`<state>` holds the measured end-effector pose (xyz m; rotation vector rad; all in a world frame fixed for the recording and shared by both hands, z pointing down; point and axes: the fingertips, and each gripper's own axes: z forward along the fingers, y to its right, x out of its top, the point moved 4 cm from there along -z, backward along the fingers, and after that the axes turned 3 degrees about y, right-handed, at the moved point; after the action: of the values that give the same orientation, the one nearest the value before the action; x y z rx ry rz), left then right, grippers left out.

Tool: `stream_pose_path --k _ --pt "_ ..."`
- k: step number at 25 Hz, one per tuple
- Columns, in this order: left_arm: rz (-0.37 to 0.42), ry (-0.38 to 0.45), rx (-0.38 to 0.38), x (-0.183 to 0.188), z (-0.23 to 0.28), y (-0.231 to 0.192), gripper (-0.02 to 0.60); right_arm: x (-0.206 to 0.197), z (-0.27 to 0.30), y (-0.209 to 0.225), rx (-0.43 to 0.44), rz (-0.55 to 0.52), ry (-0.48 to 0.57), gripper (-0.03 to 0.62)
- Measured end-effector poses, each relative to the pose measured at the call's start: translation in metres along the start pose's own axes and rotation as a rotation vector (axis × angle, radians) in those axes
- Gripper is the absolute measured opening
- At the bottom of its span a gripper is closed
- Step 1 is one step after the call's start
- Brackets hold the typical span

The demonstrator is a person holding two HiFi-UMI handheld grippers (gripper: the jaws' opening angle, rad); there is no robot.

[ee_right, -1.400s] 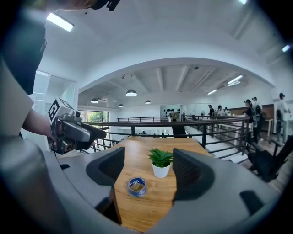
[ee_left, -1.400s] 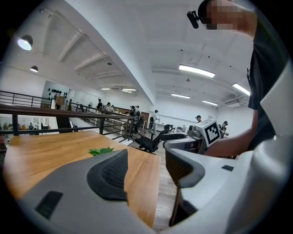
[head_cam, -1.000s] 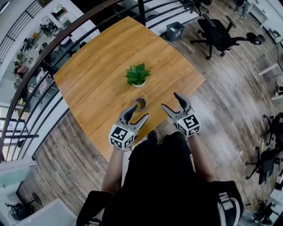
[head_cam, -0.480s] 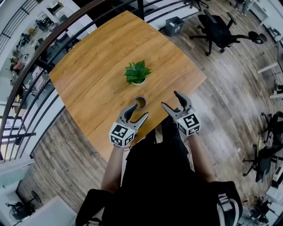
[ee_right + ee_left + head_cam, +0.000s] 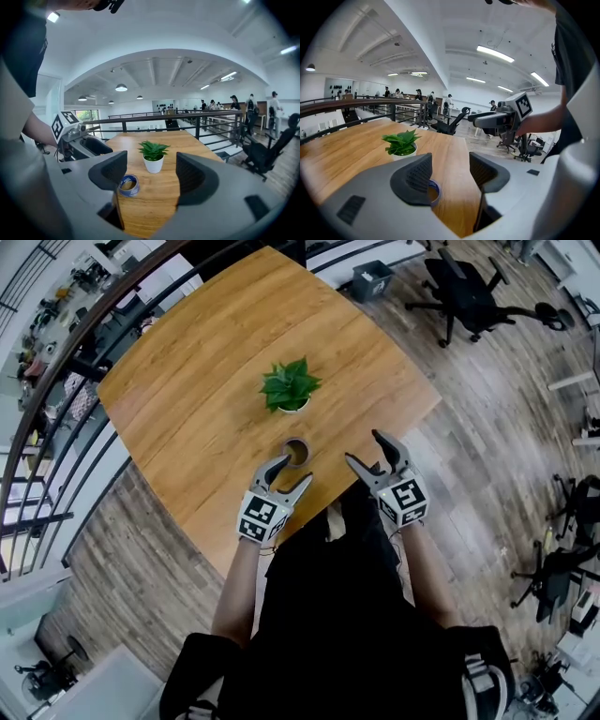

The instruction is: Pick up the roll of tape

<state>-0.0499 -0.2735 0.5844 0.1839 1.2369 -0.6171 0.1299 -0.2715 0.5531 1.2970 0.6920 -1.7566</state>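
The roll of tape (image 5: 297,452) lies flat on the wooden table (image 5: 206,362), a blue-and-white ring with a brown core. My left gripper (image 5: 289,475) hovers just short of it, open and empty; in the left gripper view the tape (image 5: 433,191) peeks out from behind the left jaw. My right gripper (image 5: 368,451) is open too, off to the right of the tape near the table's edge. In the right gripper view the tape (image 5: 128,184) sits low beside the left jaw, with my left gripper (image 5: 89,145) behind it.
A small potted plant (image 5: 289,388) in a white pot stands just beyond the tape. Black railings (image 5: 56,465) run along the table's far and left sides. Office chairs (image 5: 469,296) stand on the wood floor to the right.
Both grippers have crept slightly forward over the table toward the tape. Both stay open, and the tape has not moved.
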Motion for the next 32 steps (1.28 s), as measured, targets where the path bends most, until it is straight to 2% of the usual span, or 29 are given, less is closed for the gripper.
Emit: stream_pose_path --k 9,15,25,32 --pt "-0.062 -0.069 -0.025 -0.034 0.017 0.001 0.261 -0.006 0.006 -0.003 0.01 0.008 -0.01 0.333" --pt "-0.063 -0.129 -0.037 -0.055 0.029 -0.003 0.261 -0.015 0.004 -0.01 0.025 0.018 -0.032 0.314" --pt "-0.053 -0.252 -0.063 -0.085 0.05 -0.012 0.259 -0.027 -0.008 -0.006 -0.017 0.042 -0.06 0.296" --pt "-0.037 -0.329 -0.046 -0.104 0.066 -0.018 0.259 -0.036 -0.015 -0.003 -0.041 0.059 -0.072 0.288"
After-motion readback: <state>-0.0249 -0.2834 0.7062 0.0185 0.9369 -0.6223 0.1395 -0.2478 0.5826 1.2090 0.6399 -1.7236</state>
